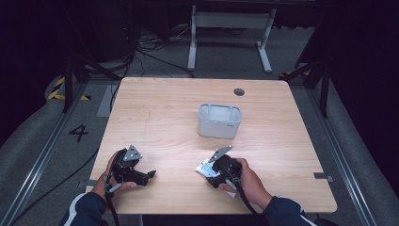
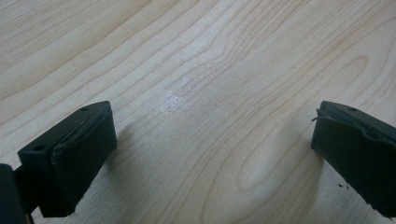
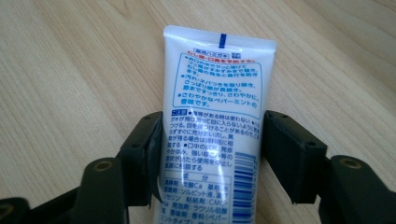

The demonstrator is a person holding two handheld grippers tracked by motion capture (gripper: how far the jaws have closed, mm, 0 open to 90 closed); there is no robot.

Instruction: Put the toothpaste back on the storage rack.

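Right gripper view: white tube [image 3: 212, 121] lies between the right claw's [image 3: 212, 156] pads, touching both.

Tube's [image 3: 212, 126] lower end, cut off at bottom edge.

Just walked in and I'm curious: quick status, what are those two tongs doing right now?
Right tongs shut on the white tube, flat on the table. Left tongs open, nothing between them. Grey bin beyond, nothing in the way.

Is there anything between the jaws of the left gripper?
No: in the left gripper view the left gripper has its jaws wide apart, with bare table between them.
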